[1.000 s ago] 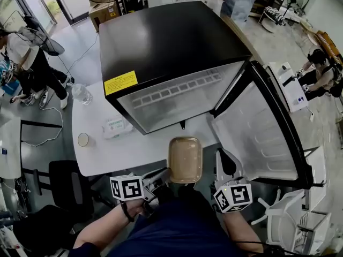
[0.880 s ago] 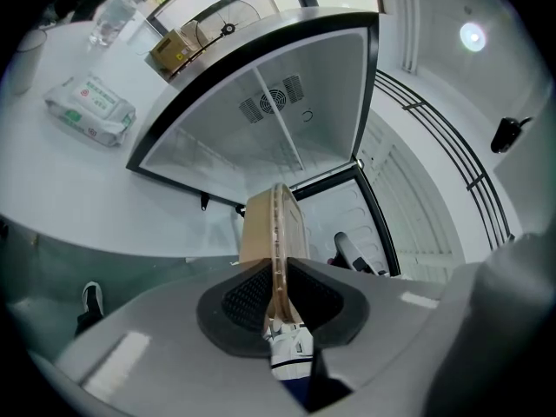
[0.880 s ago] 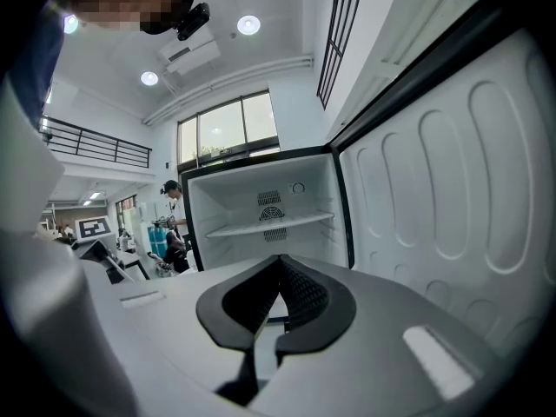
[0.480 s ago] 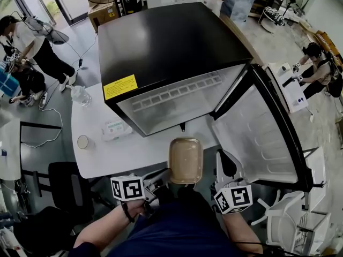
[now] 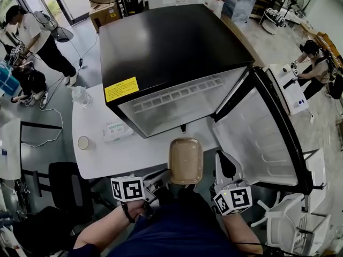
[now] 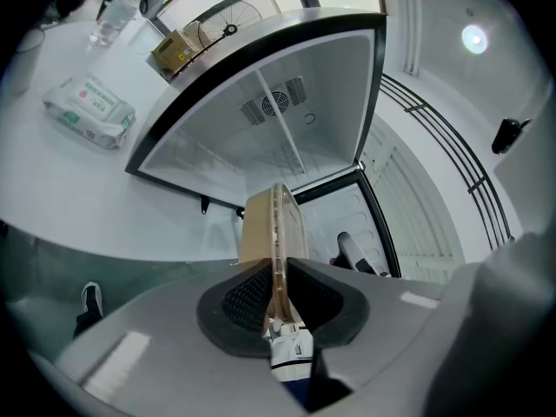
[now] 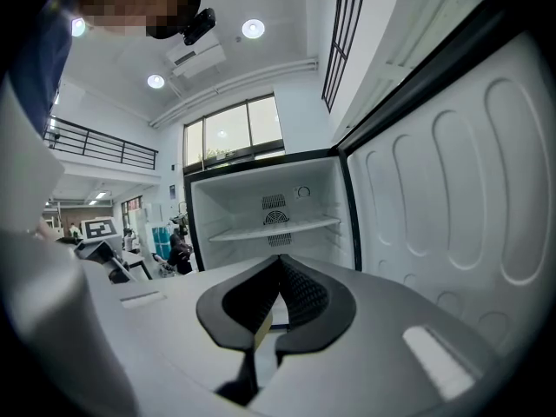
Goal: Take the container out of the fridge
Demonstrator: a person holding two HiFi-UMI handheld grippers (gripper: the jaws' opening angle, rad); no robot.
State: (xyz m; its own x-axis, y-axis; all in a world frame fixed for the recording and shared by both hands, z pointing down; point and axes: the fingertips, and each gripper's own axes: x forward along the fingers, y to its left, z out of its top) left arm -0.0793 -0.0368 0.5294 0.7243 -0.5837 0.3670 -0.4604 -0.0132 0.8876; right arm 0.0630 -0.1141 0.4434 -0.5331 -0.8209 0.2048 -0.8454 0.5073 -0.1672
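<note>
Tan and shallow, the container (image 5: 186, 160) is already out of the fridge (image 5: 171, 47), hanging over the near edge of the white table (image 5: 128, 154) in front of the open door (image 5: 257, 138), with the left gripper (image 5: 163, 176) pinching its rim edge-on. The right gripper (image 5: 224, 162) hovers just beside it, jaws pressed together on nothing. With the shelf (image 7: 274, 228) inside bare, the removal looks done; what seems left is setting the container down and perhaps closing the door.

Tan lidded container (image 5: 185, 160), flat, out front of open black fridge (image 5: 171, 52), door swung rt
</note>
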